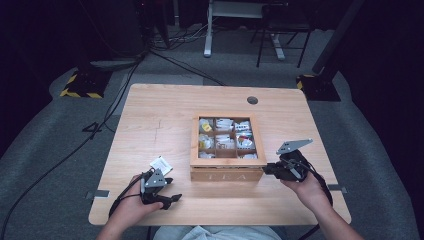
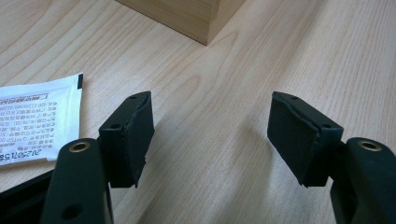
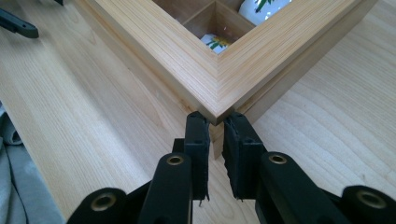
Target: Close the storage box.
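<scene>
A wooden tea box (image 1: 227, 173) with a glass-paned lid stands mid-table, with several tea bags (image 1: 225, 135) in its compartments. My right gripper (image 1: 265, 170) is at the box's near right corner. In the right gripper view the jaws (image 3: 216, 125) stand narrow, their tips pinching the corner of the lid frame (image 3: 187, 51). My left gripper (image 1: 172, 190) rests low on the table left of the box, open, with bare wood between its pads (image 2: 210, 135). A white printed sachet (image 1: 161, 164) lies flat just beyond and left of it (image 2: 37, 121). The box's corner (image 2: 187, 18) shows ahead.
The light wooden table (image 1: 150, 125) has a round cable hole (image 1: 252, 100) at the back right. Beyond it are a grey floor with cables, desk legs and a chair. The near table edge lies close under both hands.
</scene>
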Demonstrator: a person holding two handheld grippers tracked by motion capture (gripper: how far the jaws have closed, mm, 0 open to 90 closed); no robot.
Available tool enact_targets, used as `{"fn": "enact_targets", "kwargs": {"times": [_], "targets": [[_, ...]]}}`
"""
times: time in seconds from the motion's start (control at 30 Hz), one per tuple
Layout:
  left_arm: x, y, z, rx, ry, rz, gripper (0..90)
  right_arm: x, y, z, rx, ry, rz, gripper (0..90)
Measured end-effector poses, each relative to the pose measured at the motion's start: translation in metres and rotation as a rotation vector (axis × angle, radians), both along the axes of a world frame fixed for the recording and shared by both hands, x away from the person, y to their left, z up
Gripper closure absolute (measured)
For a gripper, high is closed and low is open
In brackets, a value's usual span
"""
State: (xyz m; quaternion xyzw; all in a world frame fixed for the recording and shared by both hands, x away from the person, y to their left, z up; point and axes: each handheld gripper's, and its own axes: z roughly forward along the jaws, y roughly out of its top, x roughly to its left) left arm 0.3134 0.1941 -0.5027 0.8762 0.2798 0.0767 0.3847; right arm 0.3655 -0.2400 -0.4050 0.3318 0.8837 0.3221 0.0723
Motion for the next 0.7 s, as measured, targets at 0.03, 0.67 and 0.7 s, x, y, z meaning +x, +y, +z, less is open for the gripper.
{"fn": "enact_targets", "kwargs": {"times": [0.03,0.67,0.7], "targets": [[-0.0001,0.0000,0.0001,0.002,0.000,0.000,32.3,0.0002,0.0002,-0.0008,-0.005,0.004,0.003,79.6],[-0.0004,-0.0004,0.0000,0.003,-0.002,0.002,32.3,0.0017,0.0035,-0.0095,-0.073,0.038,0.017,79.2],[-0.0006,-0.0005,0.0001,0.004,-0.003,0.003,32.3,0.0014,0.0038,-0.0095,-0.076,0.037,0.017,79.0]]}}
